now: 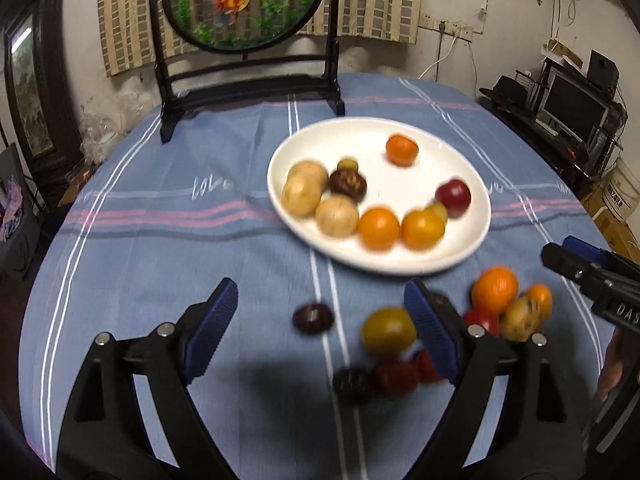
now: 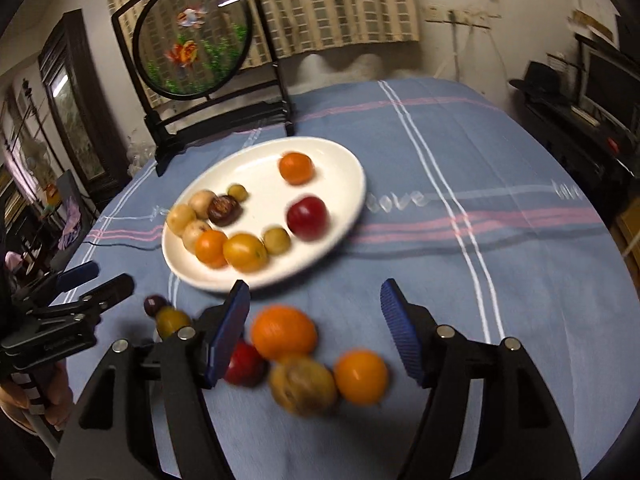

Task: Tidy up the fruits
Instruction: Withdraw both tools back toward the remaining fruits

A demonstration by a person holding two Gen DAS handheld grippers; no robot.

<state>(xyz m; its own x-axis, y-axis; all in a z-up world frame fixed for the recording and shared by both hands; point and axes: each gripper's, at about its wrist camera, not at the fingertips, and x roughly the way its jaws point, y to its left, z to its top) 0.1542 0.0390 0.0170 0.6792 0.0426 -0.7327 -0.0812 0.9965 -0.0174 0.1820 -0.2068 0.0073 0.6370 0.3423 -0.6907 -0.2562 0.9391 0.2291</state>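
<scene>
While left wrist view shows purple fruit (image 1: 313, 318), right hides it

A lived-in home room: a clothed table (image 1: 160, 240), a goldfish screen (image 1: 244, 4) at its far edge, curtains (image 2: 332, 4), a monitor (image 1: 572, 108).

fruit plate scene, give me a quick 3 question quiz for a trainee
1. True or false: the white plate already has fruit on it.
2. Which lies on the cloth between the fingers of the right gripper? A) a large orange B) a banana C) a spoon
3. What stands on the blue tablecloth behind the plate?

Key
1. True: several pale, orange, red and dark fruits sit on it.
2. A. The fingers stand apart and do not touch it.
3. A round goldfish picture in a dark wooden stand.
</scene>
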